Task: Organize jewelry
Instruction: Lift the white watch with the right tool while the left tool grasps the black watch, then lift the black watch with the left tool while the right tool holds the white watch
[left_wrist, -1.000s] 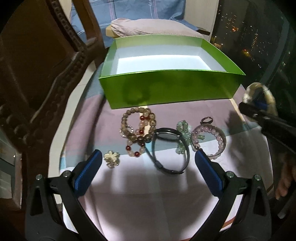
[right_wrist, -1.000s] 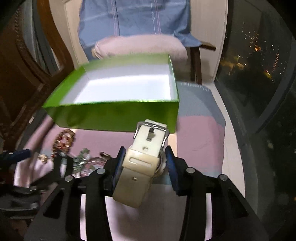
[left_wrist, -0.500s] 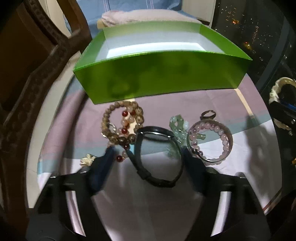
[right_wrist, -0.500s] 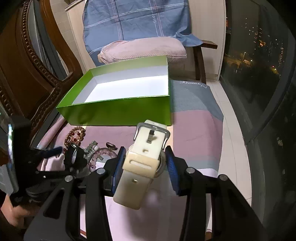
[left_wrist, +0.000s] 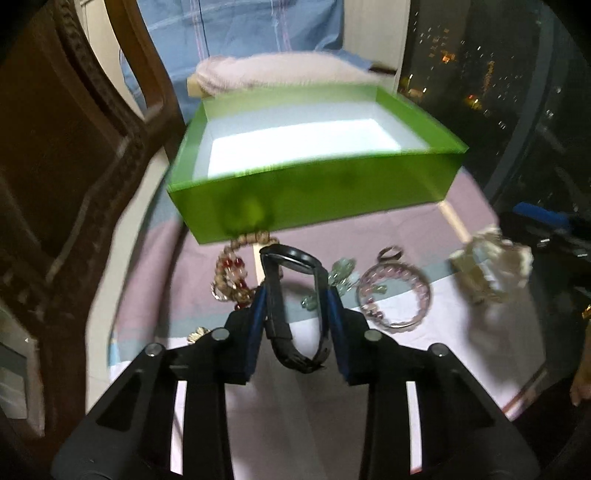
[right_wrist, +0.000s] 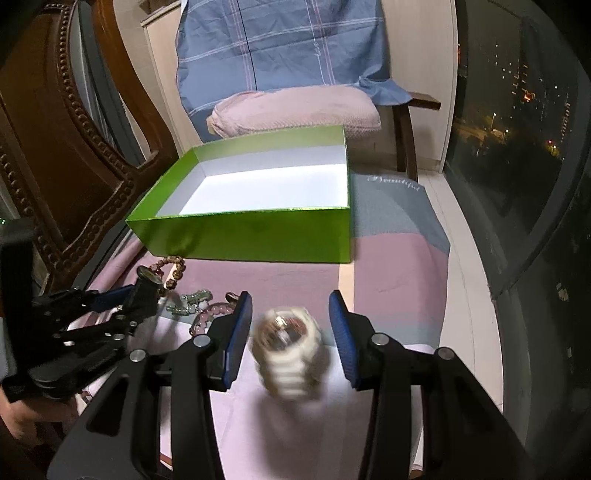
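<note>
Box (right_wrist: 258, 236): green, open, nothing in it yet; it stands at the back of the bench (right_wrist: 399, 266).
Left tongs (left_wrist: 295, 295): just closed onto the black watch (left_wrist: 291, 295), pinching its strap in front of the box.
Loose pieces: bead bracelets (left_wrist: 236, 273) and a pink bracelet (left_wrist: 395, 299) lie before the box, unsorted.
Right tongs (right_wrist: 290, 332): parted; the white watch (right_wrist: 290, 350) blurs between them, untouched by the pads.
Progress: barely begun, I judge; everything remains outside.

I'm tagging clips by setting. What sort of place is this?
Probably a high-rise home at night: a carved wooden chair, a cushioned armchair under blue plaid cloth, and a window showing city lights.
</note>
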